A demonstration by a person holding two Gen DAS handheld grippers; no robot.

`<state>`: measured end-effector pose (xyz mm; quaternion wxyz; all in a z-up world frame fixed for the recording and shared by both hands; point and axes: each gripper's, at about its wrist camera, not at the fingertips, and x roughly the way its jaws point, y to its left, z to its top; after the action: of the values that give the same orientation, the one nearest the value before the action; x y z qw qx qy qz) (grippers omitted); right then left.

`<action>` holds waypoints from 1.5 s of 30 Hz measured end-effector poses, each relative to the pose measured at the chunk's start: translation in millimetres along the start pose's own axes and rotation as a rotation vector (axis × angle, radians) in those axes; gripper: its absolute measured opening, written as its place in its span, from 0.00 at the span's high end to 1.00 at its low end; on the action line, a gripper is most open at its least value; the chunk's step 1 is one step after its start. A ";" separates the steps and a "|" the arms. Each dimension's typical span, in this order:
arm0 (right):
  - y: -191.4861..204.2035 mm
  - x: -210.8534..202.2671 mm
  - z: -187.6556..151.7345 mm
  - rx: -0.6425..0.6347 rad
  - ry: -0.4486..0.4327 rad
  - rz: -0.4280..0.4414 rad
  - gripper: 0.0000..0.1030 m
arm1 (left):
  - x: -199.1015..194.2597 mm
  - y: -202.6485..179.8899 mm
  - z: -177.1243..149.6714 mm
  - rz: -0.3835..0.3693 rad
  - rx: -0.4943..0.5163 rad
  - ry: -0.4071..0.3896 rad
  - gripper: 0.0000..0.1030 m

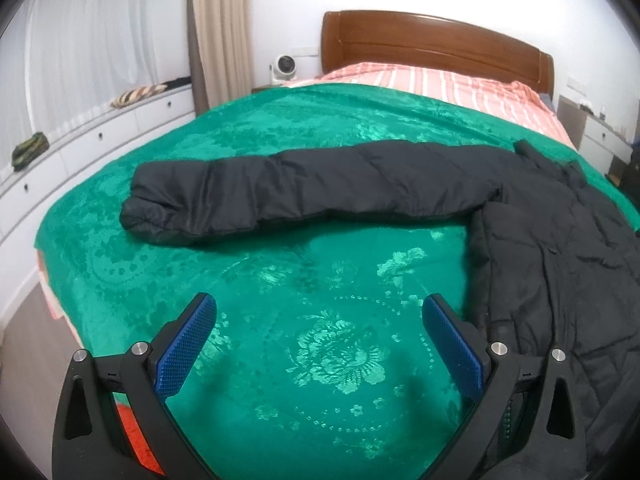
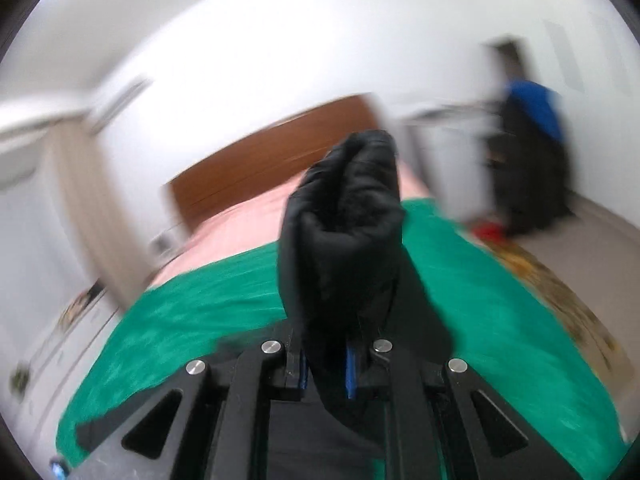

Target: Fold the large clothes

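Left gripper (image 1: 320, 320): jaws spread wide, nothing between them. Blue ribbed pads (image 1: 186, 350) faced each other across bare green blanket (image 1: 248, 264). The gripper hung above the blanket, pointing down at a slant; no contact with cloth could be made out. The right-hand finger sat just beside the hem edge of the black padded jacket (image 1: 552, 272), whether touching it I could not tell.

Jacket position, left wrist view: body lay flat along the right side of the bed, on the green blanket. One sleeve (image 1: 304, 196) stretched out to the left across the blanket, puffy, cuff end toward the white drawer unit (image 1: 80, 148). The sleeve was joined to the body near the collar end, which pointed toward the wooden headboard (image 1: 436, 46). Pink striped sheet (image 1: 420, 82) showed beyond the blanket.

Right gripper (image 2: 326, 368): jaws pressed nearly together, pinching a bunched fold of the black jacket (image 2: 344, 232). Thin slivers of blue pad (image 2: 351, 376) showed either side of the cloth. The pinched cloth stood up in front of the camera as a thick lump, lifted clear of the green blanket (image 2: 192, 304) behind it. More black fabric trailed down past the fingers on both sides.

The right wrist view was heavily blurred; headboard (image 2: 272, 160) and a dark shape with blue at the far wall (image 2: 532, 152) were visible, not identifiable further.
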<state>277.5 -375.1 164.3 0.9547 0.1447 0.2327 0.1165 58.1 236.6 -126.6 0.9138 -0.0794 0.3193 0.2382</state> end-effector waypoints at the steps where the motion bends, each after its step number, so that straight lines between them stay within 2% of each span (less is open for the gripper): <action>1: 34.3 15.2 -0.1 -0.038 0.014 0.047 0.87 | -1.1 1.7 0.1 -0.001 -0.005 -0.005 0.00; 3: 105.9 51.7 -12.1 -0.116 0.048 0.129 0.87 | -3.3 5.1 0.3 0.000 -0.012 -0.018 0.00; 5: 166.4 86.5 -38.7 -0.171 0.073 0.177 0.85 | -4.2 8.2 -0.3 0.009 -0.013 -0.024 0.00; 6: 196.0 103.2 -61.0 -0.186 0.097 0.197 0.76 | -3.6 9.0 -0.7 0.012 -0.014 -0.022 0.00; 7: 224.2 130.2 -86.7 -0.200 0.164 0.230 0.60 | -2.7 9.9 -1.2 0.013 -0.015 -0.017 0.00; 8: 242.1 152.5 -110.4 -0.203 0.245 0.249 0.18 | -1.7 10.3 -1.6 0.012 -0.015 -0.011 0.00; 9: 252.1 167.8 -131.8 -0.198 0.301 0.249 0.04 | -0.8 11.0 -1.7 0.012 -0.014 -0.009 0.00; 12: 273.1 195.7 -201.2 -0.173 0.426 0.251 0.06 | -1.1 8.9 -2.8 0.018 0.004 -0.006 0.00; 15: 264.1 169.8 -246.1 -0.141 0.478 0.300 0.06 | -4.6 7.9 -3.5 -0.001 0.009 -0.017 0.00; 18: 234.5 118.3 -261.9 -0.163 0.438 0.328 0.05 | -1.5 7.8 -2.9 -0.005 0.001 -0.007 0.00; 21: 190.7 51.0 -265.9 -0.228 0.342 0.287 0.05 | 2.4 10.6 -2.4 -0.008 -0.021 0.011 0.00; 25: 125.3 -15.9 -268.5 -0.251 0.191 0.088 0.05 | 6.4 14.4 -3.3 -0.007 -0.043 0.028 0.00; 29: 56.3 -66.3 -278.7 -0.172 0.063 -0.191 0.04 | 14.1 9.5 -6.2 0.009 -0.028 0.058 0.00; 31: 35.8 -73.9 -281.2 -0.145 0.051 -0.256 0.04 | 20.3 4.4 -9.5 0.019 -0.009 0.080 0.00; 35: 8.2 -68.2 -284.0 -0.141 0.068 -0.323 0.04 | 34.7 -5.4 -15.4 0.031 0.030 0.134 0.00; 37: 0.7 -66.0 -287.4 -0.128 0.070 -0.333 0.04 | 39.4 -8.5 -17.9 0.028 0.038 0.157 0.00; 45: -20.8 -43.5 -294.3 -0.060 0.150 -0.323 0.04 | 45.6 -5.4 -22.3 0.020 0.019 0.165 0.00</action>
<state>102.5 -341.7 -74.9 0.9448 0.0676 0.3200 -0.0209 79.7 242.8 -172.4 0.8826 -0.0869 0.3964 0.2371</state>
